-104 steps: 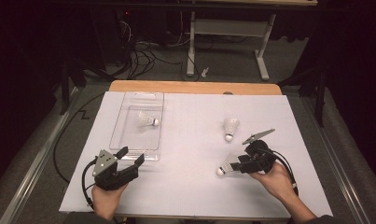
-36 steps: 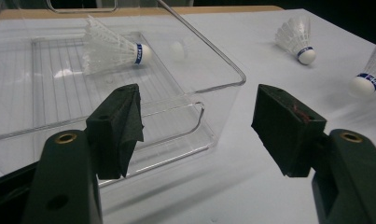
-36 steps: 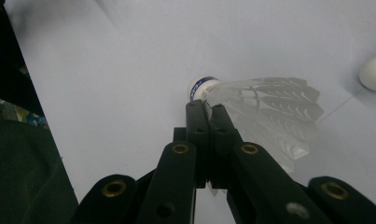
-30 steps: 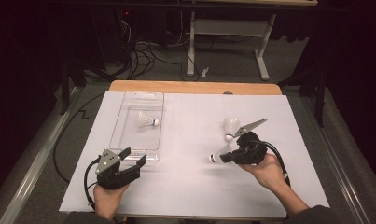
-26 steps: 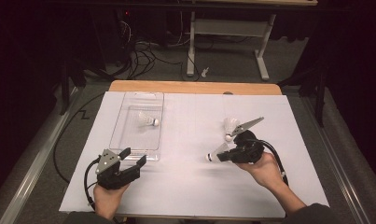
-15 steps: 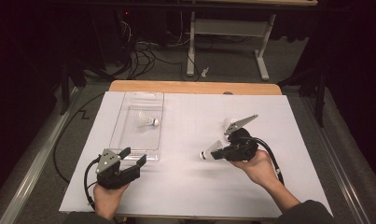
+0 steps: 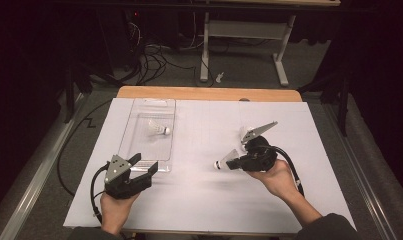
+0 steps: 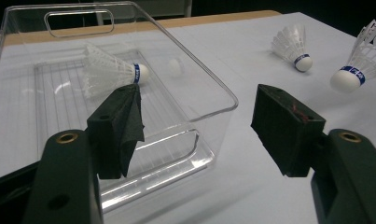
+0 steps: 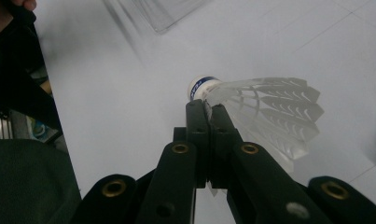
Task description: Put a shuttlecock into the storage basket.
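A clear plastic bin (image 7: pixel 148 131) sits on the left half of a white-covered counter (image 7: pixel 199 200), with bare white surface wide open to its right and in front of it. Just in front of the bin's near wall, the left gripper (image 7: pixel 137 170) rests with its jaws wide apart and nothing between them. Inside the bin lies one shuttlecock (image 7: pixel 159 128). Well to the right of the bin, the right gripper (image 7: pixel 237 162) has its jaws clamped together on the feather skirt of a held shuttlecock (image 7: pixel 225 160), cork pointing toward the bin. Beyond the counter's wooden far edge, grey floor, cables and a desk frame (image 7: pixel 244 35) stand in dim light.
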### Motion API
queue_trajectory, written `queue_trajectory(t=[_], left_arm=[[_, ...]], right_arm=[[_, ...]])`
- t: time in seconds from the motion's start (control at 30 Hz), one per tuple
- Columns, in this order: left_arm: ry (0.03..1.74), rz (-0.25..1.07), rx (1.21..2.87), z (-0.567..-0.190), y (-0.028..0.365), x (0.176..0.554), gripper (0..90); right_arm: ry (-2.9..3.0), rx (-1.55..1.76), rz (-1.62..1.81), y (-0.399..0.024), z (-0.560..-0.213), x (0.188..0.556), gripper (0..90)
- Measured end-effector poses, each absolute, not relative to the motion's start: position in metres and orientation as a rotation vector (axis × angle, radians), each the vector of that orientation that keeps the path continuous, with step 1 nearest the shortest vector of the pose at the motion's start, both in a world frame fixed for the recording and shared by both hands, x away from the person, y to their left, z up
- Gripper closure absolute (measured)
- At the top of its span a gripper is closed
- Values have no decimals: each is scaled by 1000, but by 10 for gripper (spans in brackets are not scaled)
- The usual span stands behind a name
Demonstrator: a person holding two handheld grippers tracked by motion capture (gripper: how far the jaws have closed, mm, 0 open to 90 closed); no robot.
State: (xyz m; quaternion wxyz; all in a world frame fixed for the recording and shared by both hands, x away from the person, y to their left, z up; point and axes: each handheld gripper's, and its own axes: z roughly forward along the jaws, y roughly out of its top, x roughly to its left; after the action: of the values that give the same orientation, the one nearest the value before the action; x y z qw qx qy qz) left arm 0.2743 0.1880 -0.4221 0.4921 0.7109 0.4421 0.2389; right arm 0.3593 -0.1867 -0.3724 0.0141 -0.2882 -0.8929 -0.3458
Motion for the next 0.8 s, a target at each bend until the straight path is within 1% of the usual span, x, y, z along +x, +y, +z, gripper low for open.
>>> queue_trajectory(t=[0.33,0.8], left_arm=[[1041,559,1725,-406,179,286,339],[988,500,1758,-397,161,298,333]], right_arm=[[-2779,-892,-1082,-186,-370,362,900],[-2774,-901,-1089,-189,-369,362,900]])
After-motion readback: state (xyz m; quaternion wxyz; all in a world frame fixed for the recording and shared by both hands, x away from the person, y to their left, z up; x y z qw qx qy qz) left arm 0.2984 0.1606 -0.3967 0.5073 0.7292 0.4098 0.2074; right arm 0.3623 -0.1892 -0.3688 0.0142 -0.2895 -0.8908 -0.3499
